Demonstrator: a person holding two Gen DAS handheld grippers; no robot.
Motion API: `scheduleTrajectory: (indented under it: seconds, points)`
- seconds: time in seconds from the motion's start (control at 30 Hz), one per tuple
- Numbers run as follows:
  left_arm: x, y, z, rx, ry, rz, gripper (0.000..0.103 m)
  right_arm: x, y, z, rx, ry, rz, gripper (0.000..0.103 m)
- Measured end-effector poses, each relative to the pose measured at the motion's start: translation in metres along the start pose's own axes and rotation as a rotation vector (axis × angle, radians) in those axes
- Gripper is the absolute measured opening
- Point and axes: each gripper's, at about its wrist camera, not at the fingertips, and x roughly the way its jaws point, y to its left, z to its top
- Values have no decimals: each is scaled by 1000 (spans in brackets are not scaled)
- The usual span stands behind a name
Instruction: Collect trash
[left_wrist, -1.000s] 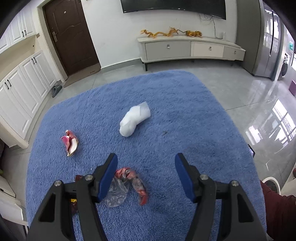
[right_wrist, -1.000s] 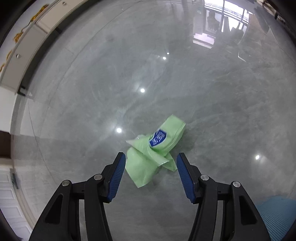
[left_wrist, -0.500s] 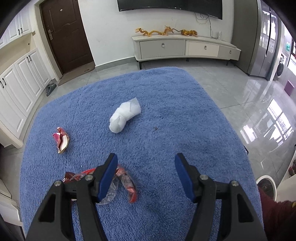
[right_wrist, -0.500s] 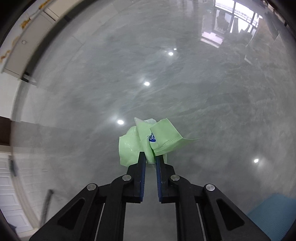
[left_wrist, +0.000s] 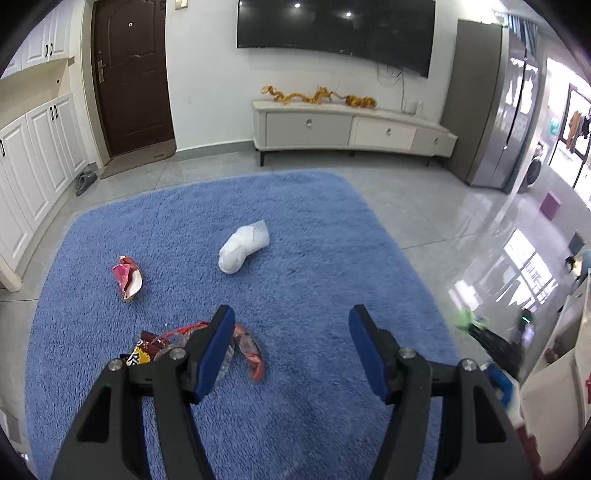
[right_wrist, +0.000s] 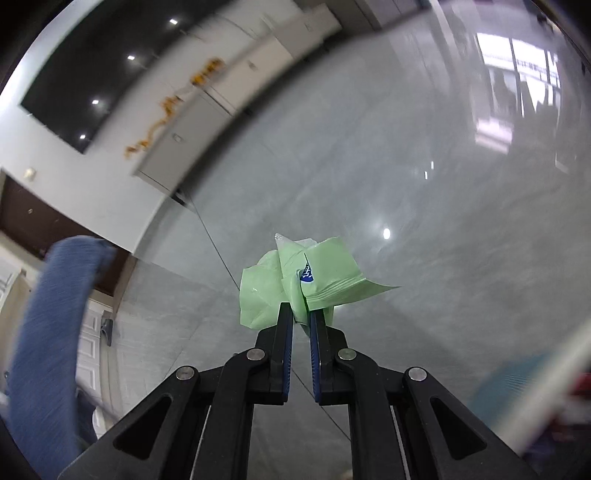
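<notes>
Low in the right wrist view, right gripper (right_wrist: 301, 319) with jaws pinched tight on a crumpled green wrapper (right_wrist: 295, 282) bearing a blue label; a second ago spread either side of it on the glossy grey floor (right_wrist: 424, 184), then closing on it, now carried well clear of the floor, with wall, television and cabinet swung into the upper left of a motion-blurred frame and a blue rug edge (right_wrist: 48, 332) at the left. Low in the left wrist view, left gripper (left_wrist: 290, 350) with jaws spread as wide as before, nothing between them, hovering over the blue rug, now showing more of the wall and door at the top of the frame than a second ago. On the rug, as before: white crumpled wad (left_wrist: 242, 247) near the centre, red and pink wrapper (left_wrist: 127, 277) at the left, clear and red snack bag (left_wrist: 207, 347) partly behind the left finger. At the right edge, a blurred glimpse of the green wrapper in the other gripper.
</notes>
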Motion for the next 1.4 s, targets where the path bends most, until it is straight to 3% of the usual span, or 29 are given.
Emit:
scheduleTrajectory:
  seconds: [0.1,0.23,0.33,0.4,0.5,0.63,0.8,1.0,1.2,1.4]
  points:
    - [-19,3,-5,-11,-31,-36,63,-88,-14,-14,-35,-53,-46,9]
    - [-42,4,-12,-13,-65,-68,63,-152,-50,-39,-26,-23,-171,11]
    - [-58,4,-18,-5,-85,-85,63,-171,-77,-61,22,24,-237,19]
    - [-73,5,-21,8,-112,-81,63,-179,-94,-70,41,4,-264,23]
    - [-93,7,-26,9,-142,-83,63,-183,-117,-77,79,-5,-276,28]
    - [-110,8,-32,3,-160,-89,63,-192,-116,-74,77,-25,-252,30]
    - [-117,2,-42,15,-161,-110,63,-221,-69,-52,-18,-103,-195,42]
    - [-118,4,-51,15,-147,-135,63,-266,23,-45,-232,-182,-188,46]
    - [-120,22,-60,-15,-151,-130,63,-290,106,-59,-409,-201,-170,51]
    - [-123,50,-72,-59,-148,-94,63,-300,165,-86,-556,-213,-175,57]
